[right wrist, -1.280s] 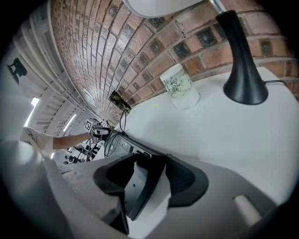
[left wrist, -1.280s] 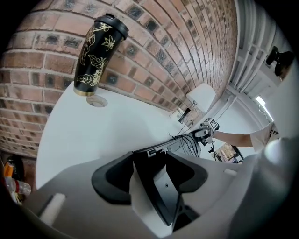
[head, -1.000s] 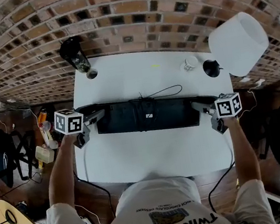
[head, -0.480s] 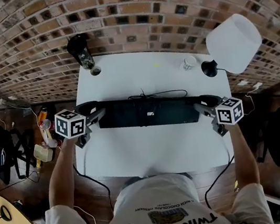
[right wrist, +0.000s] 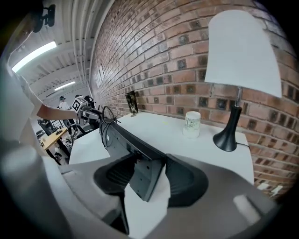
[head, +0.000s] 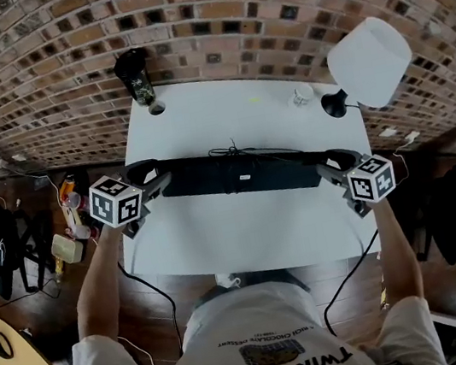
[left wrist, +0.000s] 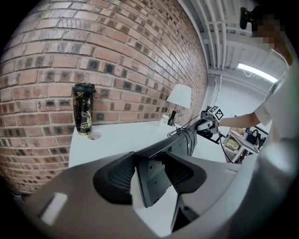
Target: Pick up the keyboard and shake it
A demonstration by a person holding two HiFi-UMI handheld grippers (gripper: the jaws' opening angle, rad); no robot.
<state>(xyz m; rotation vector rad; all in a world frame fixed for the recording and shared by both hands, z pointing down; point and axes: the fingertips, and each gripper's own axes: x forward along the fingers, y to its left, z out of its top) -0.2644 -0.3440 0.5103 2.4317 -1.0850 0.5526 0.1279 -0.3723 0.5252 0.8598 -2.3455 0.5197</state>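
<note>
Head view: your left gripper (head: 156, 183) and right gripper (head: 330, 167) each clamp one end of the black keyboard (head: 236, 176), jaws pressed on its faces. Keyboard is raised above the white table (head: 253, 229), over its middle, tipped on edge. Black tumbler (head: 135, 78) at table's far-left corner; lamp (head: 368, 63) and paper cup (head: 304, 93) far right.

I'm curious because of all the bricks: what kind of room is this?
Probably an office-like workspace: a white desk stands against a brick wall, with a black keyboard and a table lamp.
</note>
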